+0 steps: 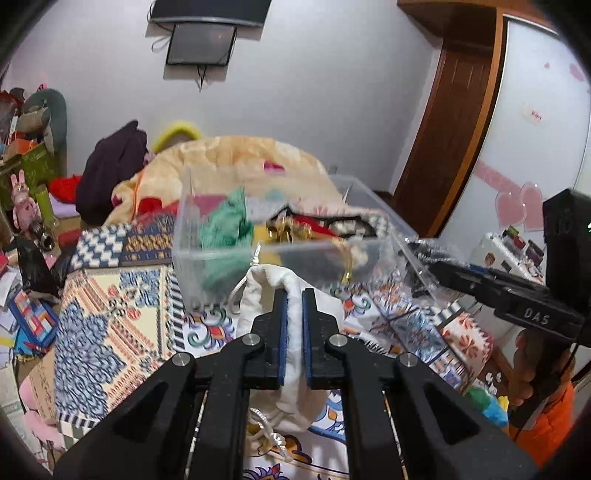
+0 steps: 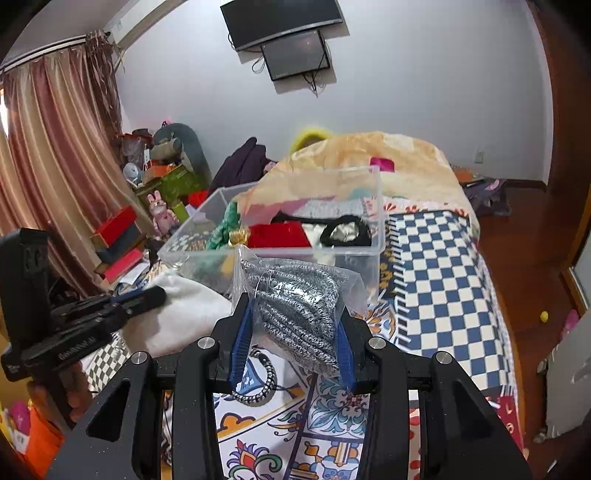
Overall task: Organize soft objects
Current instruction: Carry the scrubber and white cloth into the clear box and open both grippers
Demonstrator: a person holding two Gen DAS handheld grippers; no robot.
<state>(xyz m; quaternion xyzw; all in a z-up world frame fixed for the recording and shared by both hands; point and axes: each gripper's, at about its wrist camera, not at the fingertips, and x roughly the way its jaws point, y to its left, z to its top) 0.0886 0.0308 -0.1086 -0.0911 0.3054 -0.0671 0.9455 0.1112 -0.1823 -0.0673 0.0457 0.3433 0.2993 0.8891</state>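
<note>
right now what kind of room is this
Most likely a lived-in bedroom: a bed under patterned covers with a heaped blanket, a wall TV, and a curtain beside piled boxes and toys.

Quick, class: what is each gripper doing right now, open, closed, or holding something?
Left gripper: shut on the white drawstring pouch.
Right gripper: shut on the clear bag of grey knit fabric.

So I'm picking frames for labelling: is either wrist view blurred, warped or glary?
Left wrist view: clear plastic box and its contents smeared by motion blur, cream drawstring pouch sharp. Right wrist view: crisper, light glare on the clear-bagged grey knit roll. Both: fisheye bending and dark corners.
</note>
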